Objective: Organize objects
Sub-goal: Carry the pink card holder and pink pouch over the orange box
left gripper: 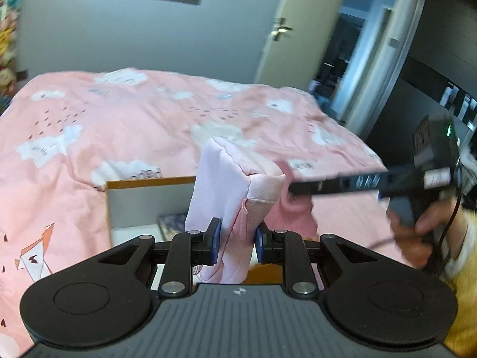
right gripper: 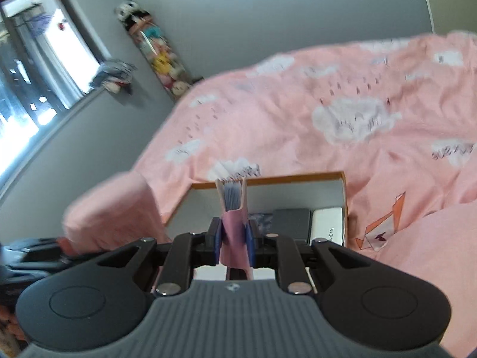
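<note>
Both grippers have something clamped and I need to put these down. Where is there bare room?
Freest is the pink duvet beyond the box's orange far rim. Inside the box, the right side is crowded by a dark case and a white case; its left part by the grey wall looks barer, though the grippers hide much of it.

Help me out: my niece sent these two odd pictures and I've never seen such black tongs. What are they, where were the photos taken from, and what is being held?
These are two hand-held grippers, each with a camera looking along its fingers. A person works them; no robot is involved. The left gripper is clamped on a pale pink fabric pouch. The same picture shows the other tool and the person's hand. The right gripper is clamped on a small pink booklet, pages fanned at the top. Below lies an open wooden-rimmed box holding dark and white flat items, beside a bed with a pink cloud-print quilt.
</note>
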Tool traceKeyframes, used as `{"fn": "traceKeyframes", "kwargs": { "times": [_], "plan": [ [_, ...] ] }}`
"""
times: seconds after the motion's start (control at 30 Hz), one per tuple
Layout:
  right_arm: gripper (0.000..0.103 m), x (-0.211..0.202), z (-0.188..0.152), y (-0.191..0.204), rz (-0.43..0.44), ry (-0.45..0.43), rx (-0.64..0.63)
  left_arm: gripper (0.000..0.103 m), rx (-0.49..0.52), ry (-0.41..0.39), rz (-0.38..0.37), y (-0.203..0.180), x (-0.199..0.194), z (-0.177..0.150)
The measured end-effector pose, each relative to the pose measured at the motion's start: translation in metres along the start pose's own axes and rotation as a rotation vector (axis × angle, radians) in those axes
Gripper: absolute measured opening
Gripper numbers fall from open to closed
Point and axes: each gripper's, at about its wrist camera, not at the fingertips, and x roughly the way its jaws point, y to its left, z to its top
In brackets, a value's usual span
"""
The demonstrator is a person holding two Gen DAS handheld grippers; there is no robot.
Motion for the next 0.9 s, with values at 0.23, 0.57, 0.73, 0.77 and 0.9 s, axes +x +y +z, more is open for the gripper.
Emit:
{"fn": "traceKeyframes", "kwargs": {
  "times": [0.23, 0.57, 0.73, 0.77, 0.9],
  "plan": [
    [0.017, 0.093, -0.017, -0.033, -0.044, 0.193, 0.109, 0.026, -0.087, 0.058, -0.005, 0.036, 0.041, 0.003],
    [0.017, 0.142, -0.032, -0.058, 0.009, 0.354, 0.304, 0.026, -0.174, 0.119, -0.055, 0.068, 0.058, -0.008],
    [0.018, 0.146, -0.025, -0.056, -0.081, 0.395, 0.268, 0.026, -0.183, 0.141, -0.078, 0.072, 0.063, -0.012],
    [0.018, 0.148, -0.023, -0.056, -0.101, 0.405, 0.253, 0.026, -0.189, 0.147, -0.087, 0.073, 0.064, -0.012],
    [0.021, 0.154, -0.020, -0.050, -0.170, 0.453, 0.192, 0.026, -0.202, 0.164, -0.109, 0.073, 0.068, -0.014]
  ]
}}
